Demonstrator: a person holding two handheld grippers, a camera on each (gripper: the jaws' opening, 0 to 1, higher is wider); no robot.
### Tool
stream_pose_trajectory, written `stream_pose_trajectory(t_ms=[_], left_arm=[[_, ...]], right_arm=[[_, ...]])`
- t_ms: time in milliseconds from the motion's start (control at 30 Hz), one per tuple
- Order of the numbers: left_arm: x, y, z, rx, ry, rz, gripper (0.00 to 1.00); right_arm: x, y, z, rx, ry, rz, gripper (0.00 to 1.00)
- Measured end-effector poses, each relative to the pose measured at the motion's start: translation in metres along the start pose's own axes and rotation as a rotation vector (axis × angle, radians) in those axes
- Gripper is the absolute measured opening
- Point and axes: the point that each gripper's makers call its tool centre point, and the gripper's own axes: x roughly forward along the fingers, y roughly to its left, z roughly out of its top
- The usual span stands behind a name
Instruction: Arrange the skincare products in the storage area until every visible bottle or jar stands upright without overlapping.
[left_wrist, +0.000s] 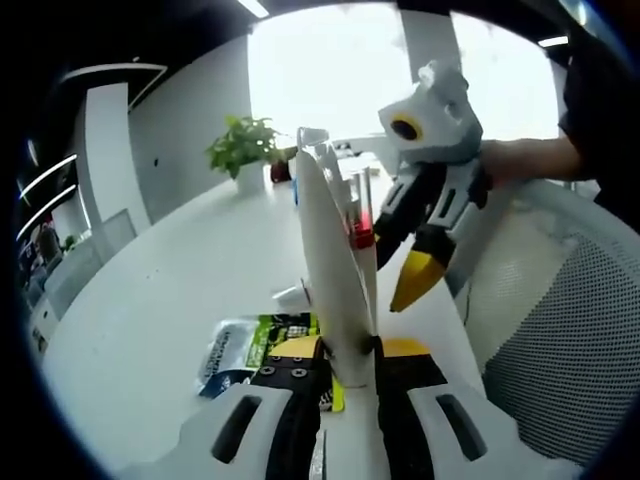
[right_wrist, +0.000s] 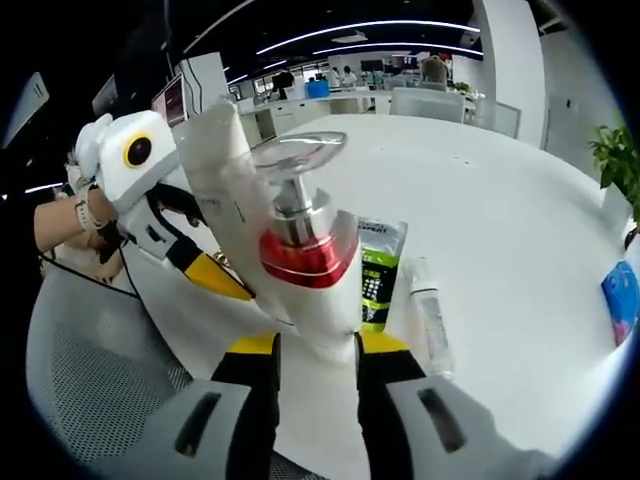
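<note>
A flat white squeeze tube (left_wrist: 335, 260) stands edge-on between the yellow pads of my left gripper (left_wrist: 350, 350), which is shut on its lower end. Right behind it is a white pump bottle with a red collar (left_wrist: 362, 236); my right gripper (left_wrist: 398, 250) reaches in from the right to it. In the right gripper view my right gripper (right_wrist: 318, 345) is shut on the pump bottle (right_wrist: 305, 262). There the white tube (right_wrist: 215, 165) stands just left of it, touching or nearly touching, with my left gripper (right_wrist: 205, 262) at its base. Both items are held above the white table (right_wrist: 500, 180).
A green-and-black sachet (right_wrist: 378, 262) and a small clear bottle (right_wrist: 432, 322) lie flat on the table beneath the held items. A blue packet (right_wrist: 622, 292) and a potted plant (left_wrist: 245, 148) sit farther off. A mesh chair (left_wrist: 560, 330) stands at the table's edge.
</note>
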Motion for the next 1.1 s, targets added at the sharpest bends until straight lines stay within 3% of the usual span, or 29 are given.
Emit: stream_pose_trajectory(t_ms=[67, 333, 567, 867, 1100], left_arm=[[-0.001, 0.001, 0.005, -0.009, -0.022, 0.0, 0.17], [-0.005, 0.001, 0.005, -0.003, -0.015, 0.015, 0.18], [-0.016, -0.001, 0.004, -0.041, -0.002, 0.04, 0.26], [-0.034, 0.002, -0.002, -0.074, 0.023, 0.127, 0.39], [-0.058, 0.015, -0.003, -0.116, 0.013, 0.264, 0.49]], right_arm=[[-0.001, -0.001, 0.0, -0.003, 0.001, -0.003, 0.31], [-0.005, -0.003, -0.001, -0.011, -0.002, -0.023, 0.36], [-0.013, -0.004, 0.002, -0.018, -0.015, -0.041, 0.42], [-0.021, 0.001, 0.002, -0.034, -0.019, -0.045, 0.47], [-0.028, 0.006, 0.004, -0.063, -0.022, -0.041, 0.5]])
